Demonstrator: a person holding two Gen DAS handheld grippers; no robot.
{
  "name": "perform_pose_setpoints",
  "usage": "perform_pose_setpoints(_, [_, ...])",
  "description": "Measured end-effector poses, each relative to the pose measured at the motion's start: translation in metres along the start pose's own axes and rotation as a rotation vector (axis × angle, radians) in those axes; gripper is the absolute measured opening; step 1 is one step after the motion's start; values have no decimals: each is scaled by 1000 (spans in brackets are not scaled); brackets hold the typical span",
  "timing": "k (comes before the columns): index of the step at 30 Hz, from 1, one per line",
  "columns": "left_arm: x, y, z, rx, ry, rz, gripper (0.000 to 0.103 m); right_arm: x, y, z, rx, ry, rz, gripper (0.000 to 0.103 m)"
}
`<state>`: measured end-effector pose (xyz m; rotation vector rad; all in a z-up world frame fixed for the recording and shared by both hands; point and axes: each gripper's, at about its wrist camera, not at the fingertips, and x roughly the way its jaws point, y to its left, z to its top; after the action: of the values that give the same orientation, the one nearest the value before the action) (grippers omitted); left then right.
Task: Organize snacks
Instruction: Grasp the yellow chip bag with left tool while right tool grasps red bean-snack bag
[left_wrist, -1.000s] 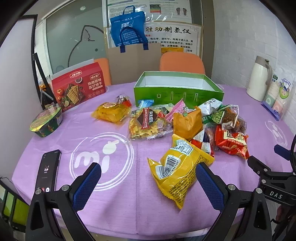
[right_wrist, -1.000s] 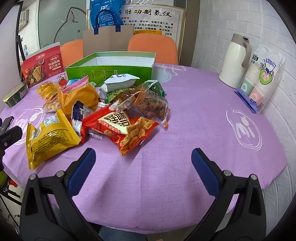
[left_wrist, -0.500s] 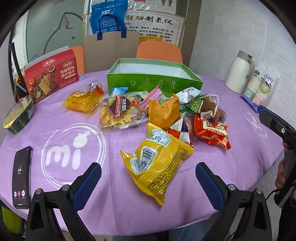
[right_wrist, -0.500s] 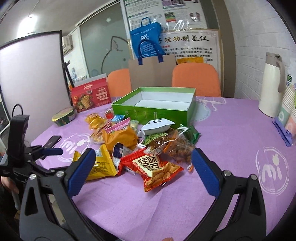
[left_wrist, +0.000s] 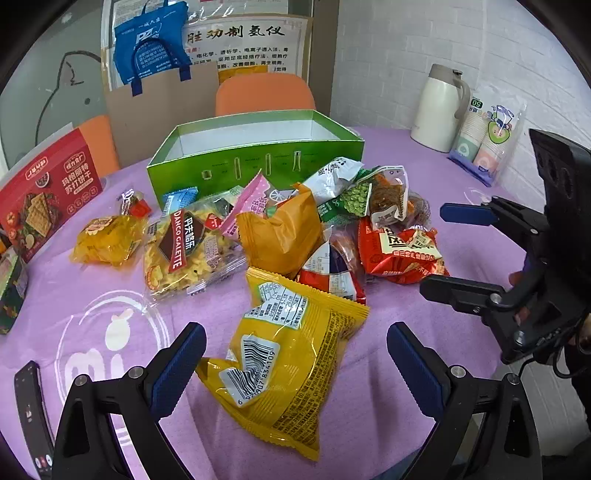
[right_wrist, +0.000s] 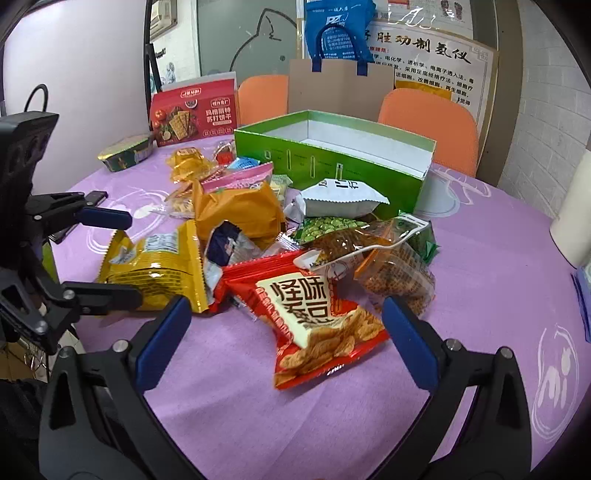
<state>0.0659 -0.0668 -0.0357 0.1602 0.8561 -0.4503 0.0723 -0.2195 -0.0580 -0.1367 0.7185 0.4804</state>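
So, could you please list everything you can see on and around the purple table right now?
Open green cardboard box: one, green with white inside, behind the snack pile.
Large yellow foil snack bag: one, yellow, nearest the left gripper.
Red crinkly snack bag: one, red, nearest the right gripper.
Orange snack bag: one, orange, mid-pile.
White pillow pack: one, white, against the box.
Red cracker box: one, red, table's left edge.
Cream thermos jug: one, cream, far right.
Black phone: one, black, near left edge.
Orange chairs: two, orange, behind the table.
Left gripper: open.
Right gripper: open.
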Motion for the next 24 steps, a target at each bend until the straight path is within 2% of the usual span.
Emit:
perform_pose_setpoints(2, [8, 4, -1, 3, 19, -5, 100, 10, -2, 0, -15, 34, -9, 91])
perform_pose_setpoints(3, [13, 7, -1, 3, 31, -3, 99, 14, -2, -2, -21, 55, -19, 77])
perform_pose_setpoints(4, [18, 10, -2, 4, 46, 0, 90, 14, -2, -5, -18, 72, -50, 72])
perform_pose_setpoints(6, [27, 14, -3, -3, 88, -22, 70, 9, -4, -10, 16, 88, -46, 57])
perform_pose_setpoints(7, [28, 17, -3, -24, 90, -30, 70, 4, -5, -13, 45, 92, -22, 55])
perform_pose_setpoints(9, [27, 20, -2, -59, 81, -38, 70, -3, -8, -17, 73, 92, 28, 55])
perform_pose_setpoints(11, [26, 25, -1, -101, 89, -29, 72, -6, -6, -16, 47, 81, -1, 55])
perform_pose_setpoints(13, [22, 28, -2, -132, 101, -57, 72, -4, -4, -12, 14, 75, -30, 60])
perform_pose_setpoints(15, [16, 30, -6, -142, 83, -86, 72, 2, 0, -8, -4, 72, -17, 74])
perform_pose_setpoints(17, [13, 31, -9, -141, 76, -63, 75, 10, 4, -5, -53, 72, -14, 77])
perform_pose_setpoints(20, [16, 32, -10, -146, 95, -46, 76, 23, 8, -4, -125, 95, -80, 77])
perform_pose_setpoints(22, [16, 31, -10, -141, 96, -56, 76, 26, 6, -7, -104, 115, -90, 71])
perform_pose_setpoints(23, [16, 32, -11, -136, 94, -58, 76, 24, 5, -7, -97, 111, -97, 63])
perform_pose_setpoints(24, [16, 31, -11, -127, 92, -65, 75, 22, 4, -8, -85, 113, -90, 61])
